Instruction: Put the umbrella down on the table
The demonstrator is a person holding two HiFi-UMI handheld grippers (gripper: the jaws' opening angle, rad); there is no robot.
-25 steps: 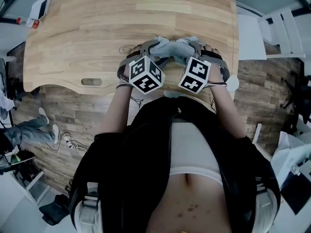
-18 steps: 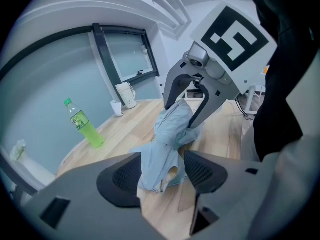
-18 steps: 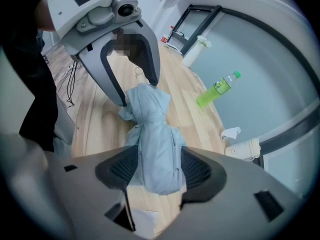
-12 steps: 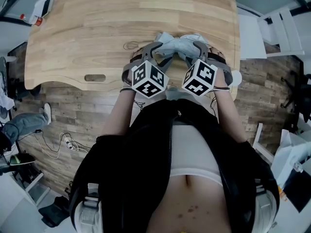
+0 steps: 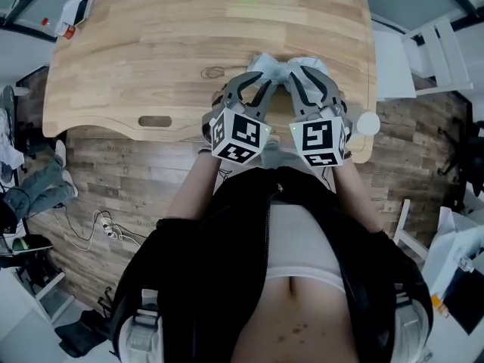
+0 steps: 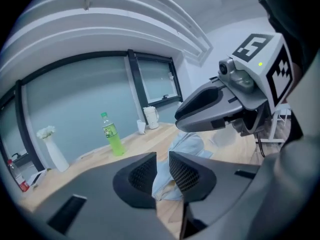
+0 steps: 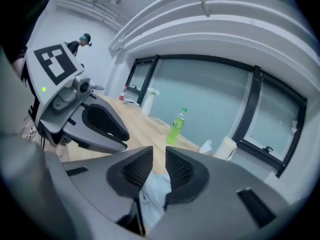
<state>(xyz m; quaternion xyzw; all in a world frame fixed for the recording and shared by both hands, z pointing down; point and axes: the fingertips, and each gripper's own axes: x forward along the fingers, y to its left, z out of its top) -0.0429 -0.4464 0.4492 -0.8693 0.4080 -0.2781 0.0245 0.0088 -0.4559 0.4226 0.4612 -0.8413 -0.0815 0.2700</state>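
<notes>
Umbrella of pale blue-grey fabric, folded into a soft bundle. Lies on the light wooden table with rounded corners, in its right half, near the near edge and short of the right edge.

Left of the bundle, a wide stretch of bare tabletop out to the rounded left corner; beyond it, more bare wood up to the far edge. Dark oval slot cut just inside the near edge, well left of the bundle. Below that edge, brown plank floor. Past the right edge, a pale flat surface, then a white slatted chair.

Along the far edge, from the left: small bottle marked with red; white vase holding white flowers; green plastic bottle with yellow-green liquid inside, cap on; small white cup, contents unseen; white jug, contents unseen.

Long axis of the bundle across the table, roughly along the near edge; handle end not to be told.

Left gripper over the bundle's left end, right gripper over its right end, side by side, tilted gently downward. Jaws of both just now closing, down to a narrow slit; pale fabric showing through each slit from beyond, no pad seen pressing on it.
</notes>
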